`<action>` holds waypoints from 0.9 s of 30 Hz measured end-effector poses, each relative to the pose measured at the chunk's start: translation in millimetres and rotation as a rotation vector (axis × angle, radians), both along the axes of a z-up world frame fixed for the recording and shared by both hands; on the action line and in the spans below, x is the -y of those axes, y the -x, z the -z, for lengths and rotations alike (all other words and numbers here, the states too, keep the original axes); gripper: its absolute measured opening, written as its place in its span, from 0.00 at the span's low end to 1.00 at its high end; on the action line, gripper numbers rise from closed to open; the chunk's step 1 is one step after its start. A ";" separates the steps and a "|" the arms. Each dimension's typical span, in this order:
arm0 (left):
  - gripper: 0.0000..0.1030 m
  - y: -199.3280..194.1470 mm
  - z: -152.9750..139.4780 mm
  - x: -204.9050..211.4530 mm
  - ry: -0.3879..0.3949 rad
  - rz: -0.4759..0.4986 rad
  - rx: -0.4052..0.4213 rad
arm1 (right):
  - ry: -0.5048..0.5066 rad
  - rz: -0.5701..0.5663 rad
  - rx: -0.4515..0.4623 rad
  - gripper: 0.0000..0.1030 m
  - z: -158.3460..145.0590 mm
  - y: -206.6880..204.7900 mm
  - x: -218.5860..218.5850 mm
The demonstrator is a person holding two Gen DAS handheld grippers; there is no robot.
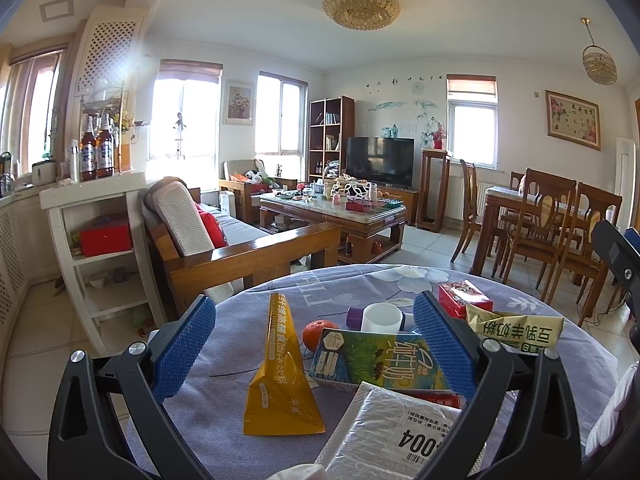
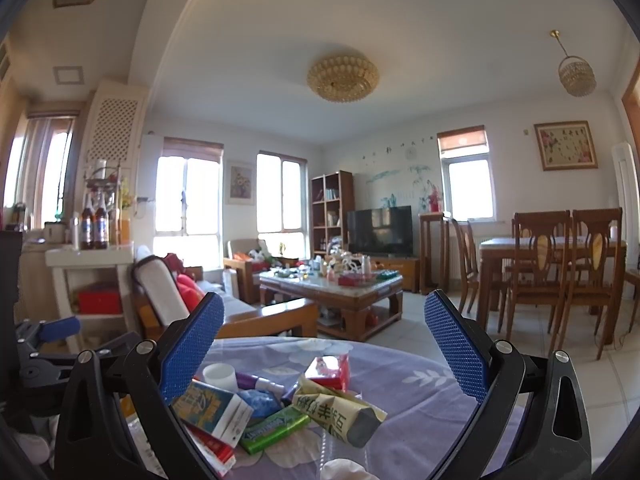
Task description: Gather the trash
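Bare purple floral tablecloth (image 1: 224,360) left of the tall yellow foil pouch (image 1: 280,368): open passage. Centre crowded: green milk carton (image 1: 380,360), orange fruit (image 1: 316,334), white cup (image 1: 382,317) close together. Silver bubble mailer (image 1: 384,428) blocks the near edge. Right side of cloth (image 2: 432,392) clear.

yellow pouch (image 1: 282,372), green gum pack (image 2: 274,428)

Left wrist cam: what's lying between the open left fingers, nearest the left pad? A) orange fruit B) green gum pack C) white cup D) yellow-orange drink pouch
D: the yellow-orange drink pouch lies flat on the purple tablecloth, inside the open left gripper and closest to its left pad.
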State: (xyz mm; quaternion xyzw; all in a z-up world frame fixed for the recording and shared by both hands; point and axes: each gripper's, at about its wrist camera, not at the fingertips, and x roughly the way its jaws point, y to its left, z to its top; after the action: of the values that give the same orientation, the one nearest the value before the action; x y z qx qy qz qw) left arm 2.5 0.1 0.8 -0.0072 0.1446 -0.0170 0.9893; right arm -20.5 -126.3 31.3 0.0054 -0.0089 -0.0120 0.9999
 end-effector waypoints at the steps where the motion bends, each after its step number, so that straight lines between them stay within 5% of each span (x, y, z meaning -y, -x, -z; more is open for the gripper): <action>1: 0.95 0.0 0.0 -0.2 0.000 -0.001 0.000 | 0.000 0.000 0.000 0.96 0.0 0.1 0.0; 27: 0.95 -0.9 0.8 1.1 0.006 0.032 -0.016 | -0.008 0.008 -0.009 0.96 1.1 -3.7 5.2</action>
State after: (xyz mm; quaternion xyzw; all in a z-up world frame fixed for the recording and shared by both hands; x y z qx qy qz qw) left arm 3.4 -1.0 0.0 -0.0079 0.1524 -0.0330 0.9877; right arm -16.8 -131.5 30.2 0.0093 -0.0044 -0.0162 0.9998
